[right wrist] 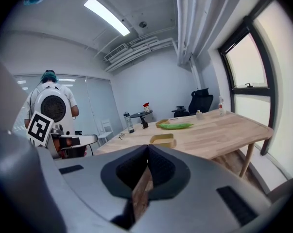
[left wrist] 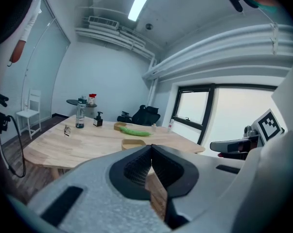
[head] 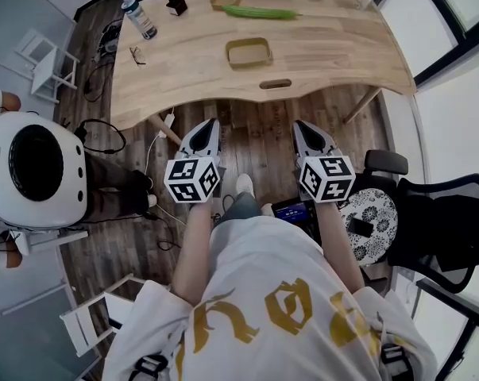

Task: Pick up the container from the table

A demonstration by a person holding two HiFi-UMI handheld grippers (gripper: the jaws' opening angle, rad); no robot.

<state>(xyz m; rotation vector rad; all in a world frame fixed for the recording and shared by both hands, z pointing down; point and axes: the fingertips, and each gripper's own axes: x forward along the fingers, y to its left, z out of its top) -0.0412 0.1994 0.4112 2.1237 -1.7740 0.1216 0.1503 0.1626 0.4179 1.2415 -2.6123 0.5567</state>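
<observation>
Head view: left hand-held gripper [head: 208, 125] and right hand-held gripper [head: 301, 125] side by side over the floor [head: 255, 137], short of the bench's [head: 326, 46] near edge. Jaws pressed together on both, nothing between. Container [head: 249, 52] at mid-bench, well apart from both.

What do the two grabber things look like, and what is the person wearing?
The left gripper and right gripper are grey wedges with black pads. Each carries a white cube with black square markers. The person wears a white shirt with gold print.
</observation>
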